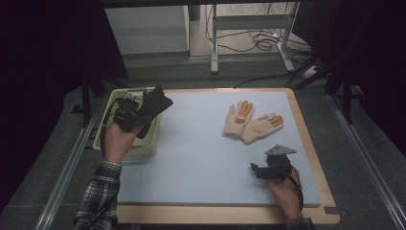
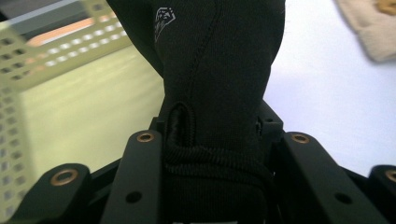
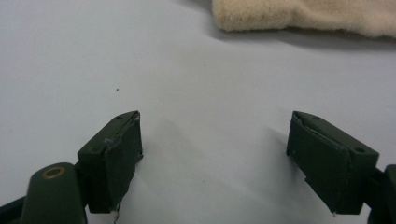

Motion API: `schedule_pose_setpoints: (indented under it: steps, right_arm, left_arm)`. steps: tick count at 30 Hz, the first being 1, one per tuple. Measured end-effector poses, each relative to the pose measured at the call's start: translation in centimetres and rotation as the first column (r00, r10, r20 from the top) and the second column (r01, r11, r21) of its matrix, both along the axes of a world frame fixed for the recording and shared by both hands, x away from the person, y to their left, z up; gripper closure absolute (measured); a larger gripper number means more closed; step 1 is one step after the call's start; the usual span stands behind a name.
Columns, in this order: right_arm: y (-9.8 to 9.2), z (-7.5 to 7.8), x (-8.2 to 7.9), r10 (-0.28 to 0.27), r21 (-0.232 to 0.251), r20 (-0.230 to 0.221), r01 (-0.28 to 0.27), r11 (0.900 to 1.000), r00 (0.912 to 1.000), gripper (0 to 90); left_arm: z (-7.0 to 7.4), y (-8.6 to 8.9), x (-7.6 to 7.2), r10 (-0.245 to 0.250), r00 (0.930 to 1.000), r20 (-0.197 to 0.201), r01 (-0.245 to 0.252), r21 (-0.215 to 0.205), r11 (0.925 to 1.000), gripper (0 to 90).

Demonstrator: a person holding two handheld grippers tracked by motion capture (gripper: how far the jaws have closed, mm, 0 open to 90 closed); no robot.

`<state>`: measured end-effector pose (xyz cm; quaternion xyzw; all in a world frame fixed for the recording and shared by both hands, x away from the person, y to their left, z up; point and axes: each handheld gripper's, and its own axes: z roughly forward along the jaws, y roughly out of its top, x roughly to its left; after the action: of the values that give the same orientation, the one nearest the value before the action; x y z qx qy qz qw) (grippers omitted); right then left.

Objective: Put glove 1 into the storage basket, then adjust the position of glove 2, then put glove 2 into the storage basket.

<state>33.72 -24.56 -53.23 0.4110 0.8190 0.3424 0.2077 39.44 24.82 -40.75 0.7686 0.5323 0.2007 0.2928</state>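
A black glove is clamped by its cuff between the jaws of the left gripper and is held in the air above the pale yellow perforated basket, which stands at the left edge of the grey mat on the desk. In the left gripper view the cuff is seen pinched between the jaws, the basket's inside behind it. Two cream gloves with orange fingertips are laid side by side, touching, toward the mat's far right corner. The right gripper is rested low near the mat's near right corner, its jaws spread wide with nothing between them.
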Motion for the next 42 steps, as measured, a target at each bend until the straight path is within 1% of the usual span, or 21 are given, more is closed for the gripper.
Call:
schedule_pose_setpoints:
  steps: [1,2,4,5,6,10,11,12,17,23,24,29,31,33,34,35,36,37,40,41,42]
  right_arm:
    - [0.0,0.0,0.0,0.000,0.000,0.000,0.000,1.000,1.0000,17.8]
    - [0.0,0.0,0.0,0.000,0.000,0.000,0.000,1.000,1.0000,17.8]
    - [0.0,0.0,0.0,0.000,0.001,0.000,0.000,1.000,1.0000,17.8]
    - [0.0,0.0,0.0,0.000,0.001,-0.001,0.000,1.000,1.0000,17.8]
    - [0.0,0.0,0.0,0.000,0.001,-0.001,0.000,1.000,1.0000,17.8]
    - [0.0,0.0,0.0,0.000,0.000,-0.001,0.000,1.000,1.0000,17.8]
    - [0.0,0.0,0.0,-0.001,0.001,-0.002,0.001,1.000,1.0000,17.8]
    - [0.0,0.0,0.0,-0.001,0.001,-0.002,0.001,1.000,1.0000,17.8]
    - [0.0,0.0,0.0,0.000,0.001,-0.001,0.000,1.000,1.0000,17.8]
    - [0.0,0.0,0.0,0.000,0.001,-0.001,0.000,1.000,1.0000,17.8]
    - [0.0,0.0,0.0,0.000,0.001,-0.001,0.000,1.000,1.0000,17.8]
    - [0.0,0.0,0.0,0.000,0.002,-0.001,0.000,1.000,1.0000,17.8]
    - [0.0,0.0,0.0,0.000,0.001,-0.001,0.000,1.000,1.0000,17.8]
    - [0.0,0.0,0.0,0.000,0.001,-0.001,0.000,1.000,1.0000,17.7]
    - [0.0,0.0,0.0,0.000,0.002,-0.001,0.000,1.000,1.0000,17.8]
    - [0.0,0.0,0.0,0.000,0.001,-0.001,0.000,1.000,1.0000,17.7]
    - [0.0,0.0,0.0,0.000,0.002,-0.001,0.000,1.000,1.0000,17.8]
    - [0.0,0.0,0.0,0.000,0.002,-0.001,0.000,1.000,1.0000,17.8]
    - [0.0,0.0,0.0,0.000,0.002,-0.001,0.000,1.000,1.0000,17.8]
    - [0.0,0.0,0.0,0.000,0.002,-0.002,0.000,1.000,1.0000,17.8]
    - [0.0,0.0,0.0,0.000,0.002,-0.002,0.000,1.000,1.0000,17.8]
  left_arm:
    - [0.0,1.1,0.0,0.026,0.9997,-0.002,-0.026,-0.001,0.9997,64.6]
    - [0.0,1.1,0.0,0.026,0.9997,-0.002,-0.026,-0.001,0.9997,64.6]
    - [0.0,2.1,0.0,0.048,0.9988,-0.002,-0.048,-0.002,0.9988,64.5]
    - [-0.1,3.0,0.0,0.069,0.9976,-0.002,-0.069,-0.005,0.9976,64.5]
    - [-0.1,3.0,0.0,0.069,0.9976,-0.002,-0.069,-0.005,0.9976,64.5]
    - [-0.5,4.6,0.1,0.104,0.9946,-0.003,-0.104,-0.012,0.9945,64.4]
    - [-0.8,5.3,0.2,0.118,0.9930,-0.006,-0.118,-0.018,0.9928,64.3]
    - [-0.8,5.3,0.2,0.118,0.9930,-0.006,-0.118,-0.018,0.9928,64.3]
    - [-2.0,6.6,0.6,0.152,0.9883,-0.014,-0.152,-0.024,0.9880,63.8]
    - [-3.6,8.1,1.5,0.197,0.9802,-0.021,-0.197,-0.020,0.9801,63.6]
    - [-3.8,8.2,1.7,0.207,0.9780,-0.023,-0.208,-0.017,0.9780,63.4]
    - [-5.0,8.8,2.5,0.230,0.9726,-0.036,-0.230,-0.016,0.9730,62.9]
    - [-5.7,8.9,3.1,0.235,0.9705,-0.056,-0.236,-0.015,0.9717,62.8]
    - [-5.9,8.9,3.3,0.234,0.9700,-0.065,-0.235,-0.007,0.9720,62.7]
    - [-6.3,8.8,3.7,0.244,0.9670,-0.075,-0.245,-0.006,0.9696,62.5]
    - [-6.3,8.8,3.7,0.244,0.9670,-0.075,-0.245,-0.006,0.9696,62.3]
    - [-6.6,9.0,4.1,0.248,0.9654,-0.080,-0.248,0.011,0.9686,62.2]
    - [-6.6,9.0,4.1,0.248,0.9654,-0.080,-0.248,0.011,0.9686,62.1]
    - [-6.9,9.2,4.7,0.261,0.9611,-0.090,-0.260,0.027,0.9653,61.8]
    - [-7.1,9.2,5.1,0.265,0.9595,-0.096,-0.263,0.034,0.9642,61.1]
    - [-7.1,9.2,5.1,0.265,0.9595,-0.096,-0.263,0.034,0.9642,60.1]
